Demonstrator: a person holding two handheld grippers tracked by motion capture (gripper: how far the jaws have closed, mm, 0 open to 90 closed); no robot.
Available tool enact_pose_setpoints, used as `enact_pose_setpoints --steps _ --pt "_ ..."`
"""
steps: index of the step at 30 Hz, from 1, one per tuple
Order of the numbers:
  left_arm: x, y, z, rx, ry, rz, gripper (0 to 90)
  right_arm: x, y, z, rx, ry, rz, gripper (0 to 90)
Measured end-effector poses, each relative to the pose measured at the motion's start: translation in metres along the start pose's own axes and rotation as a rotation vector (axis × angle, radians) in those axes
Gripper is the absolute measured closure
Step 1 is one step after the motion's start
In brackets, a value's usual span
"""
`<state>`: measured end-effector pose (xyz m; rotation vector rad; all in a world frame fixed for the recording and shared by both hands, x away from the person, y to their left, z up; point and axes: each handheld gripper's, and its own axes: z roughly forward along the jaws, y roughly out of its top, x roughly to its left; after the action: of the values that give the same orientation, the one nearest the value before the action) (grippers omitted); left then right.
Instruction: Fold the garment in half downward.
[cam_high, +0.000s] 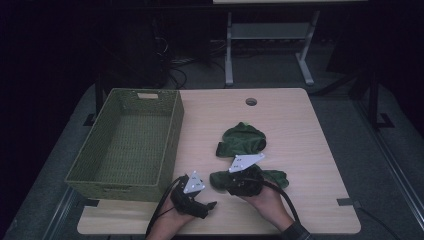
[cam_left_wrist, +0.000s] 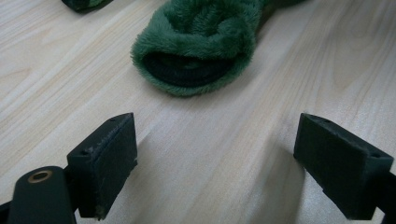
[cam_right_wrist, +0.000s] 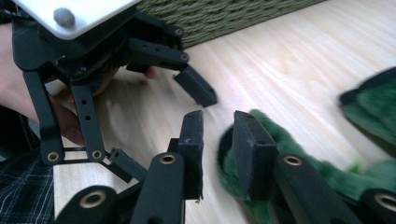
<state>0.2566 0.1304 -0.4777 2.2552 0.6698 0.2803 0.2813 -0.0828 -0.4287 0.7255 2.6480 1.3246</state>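
Wooden tabletop (cam_high: 300, 130), pale grain. Green woven basket (cam_high: 127, 142) at left half, reaching near edge. Two green plush slippers right of basket: far slipper (cam_high: 243, 139) mid-tabletop, near slipper (cam_high: 270, 176) toward near edge, toe opening facing left tongs (cam_left_wrist: 219, 154). Right tongs (cam_right_wrist: 218, 140) at near slipper's opening, jaws narrowly parted; one jaw over the plush rim, other outside it; pads not visibly pressing, gap between them bare. Left tongs released, jaws wide apart, low over bare tabletop just short of near slipper, not touching it.
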Motion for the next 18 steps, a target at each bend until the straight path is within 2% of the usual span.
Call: enact_pose_setpoints --steps 1,4,9,11,15,17,18 --pt "0.0 0.0 0.0 0.0 0.0 0.0 12.8 0.0 0.0 0.0 0.0 0.0 0.0 73.5" --pt "0.0 0.0 0.0 0.001 0.0 0.0 12.8 0.004 -0.001 0.015 0.036 0.002 -0.007 74.1" --pt "0.001 0.0 0.0 0.005 0.0 0.008 12.8 0.003 -0.005 0.03 0.08 -0.042 -0.042 73.3" --pt "0.001 0.0 0.0 0.004 -0.001 0.009 12.8 0.002 -0.007 0.034 0.098 -0.072 -0.06 73.3" --pt "0.001 0.0 -0.001 0.008 -0.001 0.014 12.9 0.001 -0.009 0.038 0.116 -0.086 -0.07 71.0" --pt "0.001 0.0 -0.001 0.006 -0.002 0.011 12.8 0.0 -0.011 0.042 0.127 -0.084 -0.058 71.0" --pt "0.001 0.0 -0.001 0.006 -0.002 0.011 12.8 -0.001 -0.012 0.043 0.125 -0.086 -0.069 71.5"
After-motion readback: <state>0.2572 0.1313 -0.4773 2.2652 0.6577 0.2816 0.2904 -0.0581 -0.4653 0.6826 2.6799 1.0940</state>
